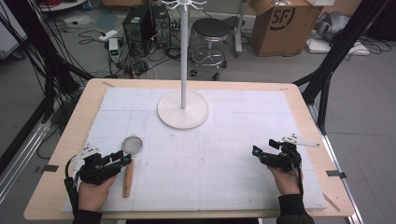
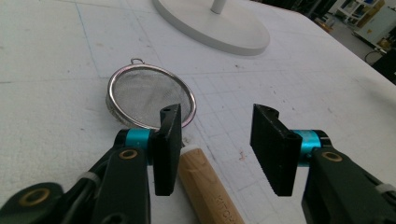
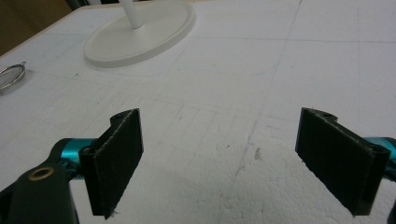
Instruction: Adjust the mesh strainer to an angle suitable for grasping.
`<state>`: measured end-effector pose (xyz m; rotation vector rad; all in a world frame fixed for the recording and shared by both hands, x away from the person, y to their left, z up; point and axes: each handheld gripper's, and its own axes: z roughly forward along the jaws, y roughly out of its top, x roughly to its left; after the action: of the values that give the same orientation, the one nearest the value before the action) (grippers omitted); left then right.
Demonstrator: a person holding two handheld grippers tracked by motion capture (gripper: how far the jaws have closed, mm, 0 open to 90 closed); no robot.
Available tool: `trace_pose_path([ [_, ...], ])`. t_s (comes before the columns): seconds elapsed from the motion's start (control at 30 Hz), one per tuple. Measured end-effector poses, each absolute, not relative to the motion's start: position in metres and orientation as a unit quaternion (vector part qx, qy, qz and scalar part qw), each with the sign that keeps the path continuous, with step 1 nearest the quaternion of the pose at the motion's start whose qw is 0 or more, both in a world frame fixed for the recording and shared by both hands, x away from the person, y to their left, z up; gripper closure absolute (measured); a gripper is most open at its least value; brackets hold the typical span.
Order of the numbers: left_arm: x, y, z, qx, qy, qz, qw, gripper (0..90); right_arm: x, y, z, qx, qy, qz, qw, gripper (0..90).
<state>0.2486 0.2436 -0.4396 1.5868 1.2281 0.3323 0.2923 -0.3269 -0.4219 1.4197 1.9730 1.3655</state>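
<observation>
A small metal mesh strainer [image 1: 132, 145] with a wooden handle [image 1: 128, 177] lies on the white foam board [image 1: 210, 154] at the front left. My left gripper [image 1: 122, 160] rests just left of the handle, open. In the left gripper view the left gripper [image 2: 217, 113] has its jaws spread wide; the wooden handle [image 2: 205, 186] passes low beside the left jaw, and the strainer bowl [image 2: 149, 95] sits just ahead. My right gripper [image 1: 258, 153] lies at the front right, open over bare board, as the right gripper view shows of the gripper [image 3: 222, 119].
A white stand with a round base [image 1: 183, 111] and a tall pole [image 1: 184, 56] rises at the board's back centre; the base [image 3: 140, 32] also appears far ahead of the right jaws. Behind the table are a stool [image 1: 212, 32], a computer tower [image 1: 137, 23], a cardboard box [image 1: 280, 25] and cables.
</observation>
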Motion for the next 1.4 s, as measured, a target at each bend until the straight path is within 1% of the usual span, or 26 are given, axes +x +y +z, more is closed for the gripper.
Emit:
trace_pose_path([
  [0.07, 0.249, 0.245, -0.44, 0.663, 0.515, 0.137, 0.526, 56.6, 0.292, -0.327, -0.422, 0.501, 0.696, 0.482, 0.177, 14.3],
  [0.17, 0.248, 0.246, -0.442, 0.664, 0.518, 0.138, 0.521, 62.6, 0.292, -0.328, -0.422, 0.5, 0.697, 0.482, 0.178, 14.3],
  [0.2, 0.246, 0.247, -0.443, 0.664, 0.521, 0.138, 0.519, 62.6, 0.292, -0.328, -0.422, 0.5, 0.697, 0.482, 0.178, 14.3],
  [0.4, 0.228, 0.259, -0.448, 0.661, 0.522, 0.127, 0.524, 71.2, 0.292, -0.328, -0.422, 0.501, 0.695, 0.484, 0.177, 14.3],
  [0.47, 0.225, 0.261, -0.449, 0.659, 0.524, 0.123, 0.525, 72.7, 0.292, -0.327, -0.422, 0.501, 0.695, 0.485, 0.177, 14.3],
  [0.57, 0.223, 0.262, -0.451, 0.662, 0.523, 0.116, 0.524, 74.5, 0.293, -0.326, -0.421, 0.5, 0.695, 0.485, 0.179, 14.2],
  [0.8, 0.224, 0.262, -0.453, 0.666, 0.522, 0.101, 0.523, 84.0, 0.293, -0.327, -0.421, 0.499, 0.693, 0.487, 0.181, 14.2],
  [1.0, 0.223, 0.26, -0.454, 0.672, 0.53, 0.098, 0.508, 88.5, 0.292, -0.328, -0.42, 0.501, 0.689, 0.491, 0.183, 14.2],
  [1.2, 0.216, 0.257, -0.455, 0.681, 0.531, 0.097, 0.495, 89.7, 0.292, -0.33, -0.419, 0.503, 0.685, 0.493, 0.184, 14.2],
  [1.4, 0.208, 0.26, -0.461, 0.686, 0.537, 0.072, 0.486, 89.8, 0.291, -0.328, -0.418, 0.502, 0.685, 0.496, 0.182, 14.2],
])
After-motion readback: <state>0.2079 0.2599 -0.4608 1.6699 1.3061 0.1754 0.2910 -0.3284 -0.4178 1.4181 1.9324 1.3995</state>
